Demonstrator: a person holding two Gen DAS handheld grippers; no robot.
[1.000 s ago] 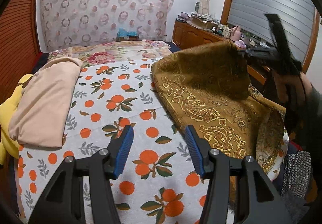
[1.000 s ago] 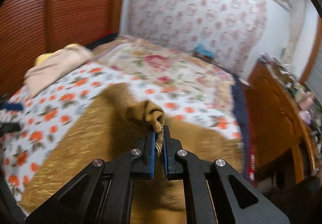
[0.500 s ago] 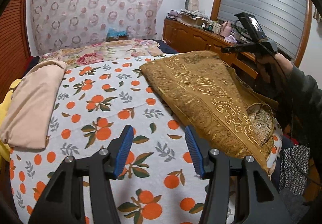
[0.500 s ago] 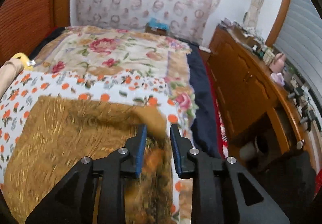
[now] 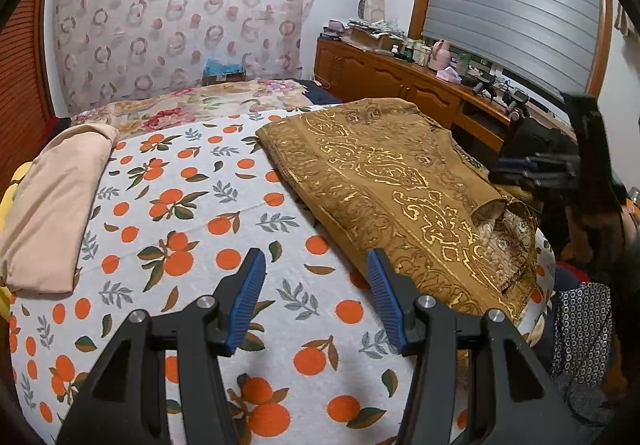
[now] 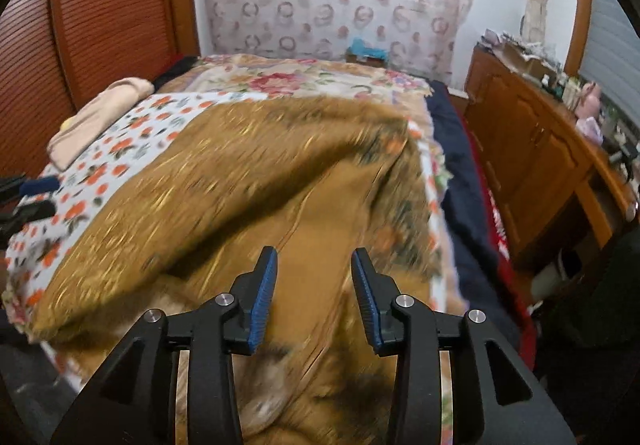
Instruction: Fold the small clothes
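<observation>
The right tongs (image 6: 313,295) are spreading, jaws opening with nothing pinched, hovering over the blurred brown-gold garment (image 6: 248,181) filling the middle of the right wrist view. In the left wrist view that garment (image 5: 392,181) is lying on the right half of the orange-print bed sheet (image 5: 192,213). The left tongs (image 5: 316,297) are sitting spread and empty at lower centre. A folded peach cloth (image 5: 52,201) is resting at the left edge.

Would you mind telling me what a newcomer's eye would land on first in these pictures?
The gold-patterned brown garment sprawls across the right of the orange-print bedspread. A folded peach cloth rests at the left edge. The right gripper hangs over the garment, jaws opening, gripping nothing.
</observation>
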